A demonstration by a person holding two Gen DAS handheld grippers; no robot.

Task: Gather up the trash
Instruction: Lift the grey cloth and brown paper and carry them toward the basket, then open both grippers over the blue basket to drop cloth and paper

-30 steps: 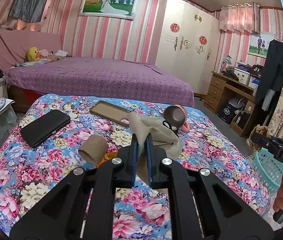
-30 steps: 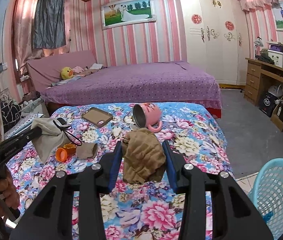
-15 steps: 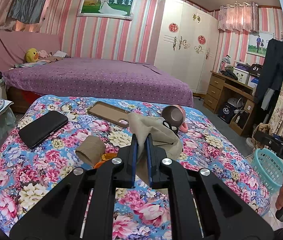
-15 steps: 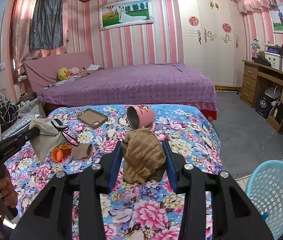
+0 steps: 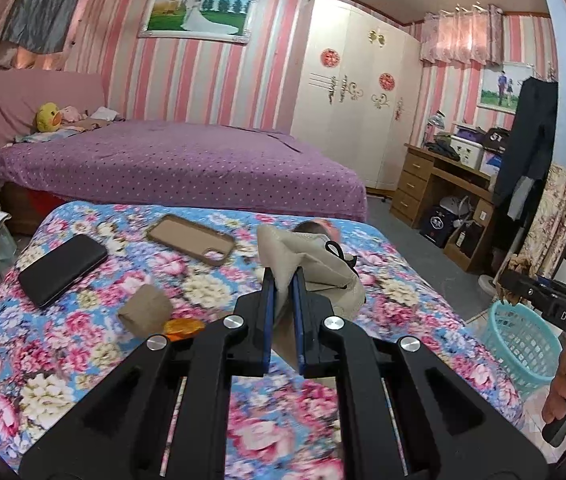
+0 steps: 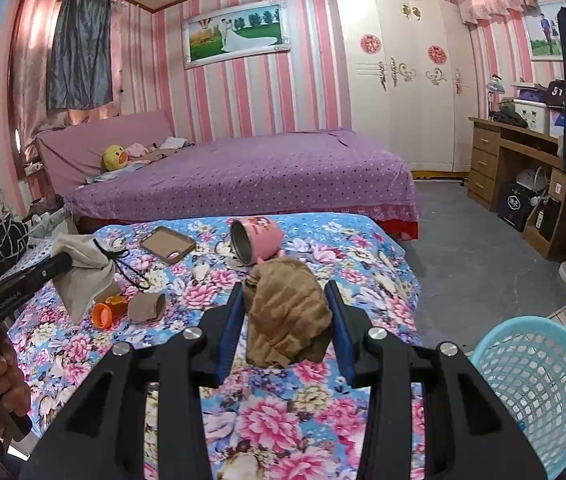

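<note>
Left claw (image 5: 281, 280) clenched on beige cloth bag (image 5: 315, 264) lifted above floral bed (image 5: 83, 320), right claw (image 6: 287, 300) grasping crumpled brown paper (image 6: 289, 316) — near the bed's right edge, teal basket (image 6: 539, 384) on floor right of it, open grey floor (image 6: 475, 264) beyond — pink mug (image 6: 257, 238) ahead.

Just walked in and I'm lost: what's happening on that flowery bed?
A person is collecting trash with two handheld grippers. The left gripper is shut on a beige cloth bag; the right gripper grips crumpled brown paper above the floral bedspread. A turquoise basket waits on the floor.
</note>
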